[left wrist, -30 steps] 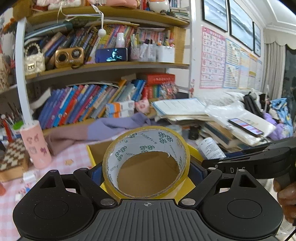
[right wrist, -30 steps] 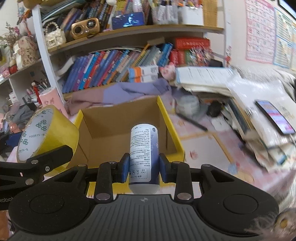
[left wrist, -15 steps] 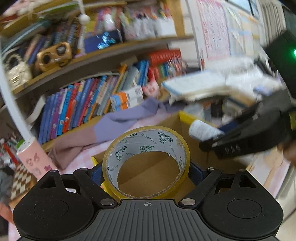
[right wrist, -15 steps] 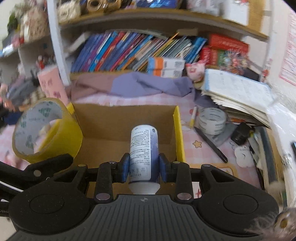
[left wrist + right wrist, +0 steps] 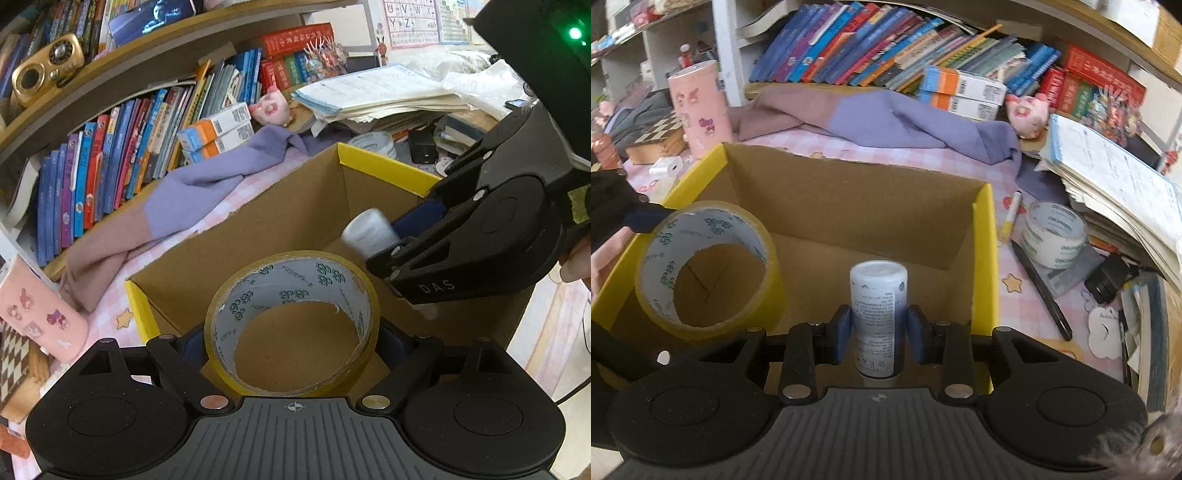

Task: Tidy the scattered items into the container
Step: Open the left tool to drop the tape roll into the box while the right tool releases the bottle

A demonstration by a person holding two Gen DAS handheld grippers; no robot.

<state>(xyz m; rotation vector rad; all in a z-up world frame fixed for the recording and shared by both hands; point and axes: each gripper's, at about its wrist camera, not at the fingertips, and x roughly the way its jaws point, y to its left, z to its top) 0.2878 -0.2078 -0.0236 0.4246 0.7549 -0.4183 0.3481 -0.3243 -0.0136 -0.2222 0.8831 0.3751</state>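
Above the bare brown floor of the open yellow-rimmed cardboard box (image 5: 986, 236), held over its left half the packing-tape roll (image 5: 291, 325) in the left fingers (image 5: 291, 341), over its right half the white bottle (image 5: 878, 314) pinched upright in the right fingers (image 5: 877, 334).

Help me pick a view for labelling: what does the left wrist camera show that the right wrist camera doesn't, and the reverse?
Only the left wrist view shows the gold radio on the shelf and the right gripper's outer body. Only the right wrist view shows the black pen, the yellow marker and the checkerboard. Both show the cardboard box, the yellow tape roll in the left gripper, the white bottle, and the purple cloth.
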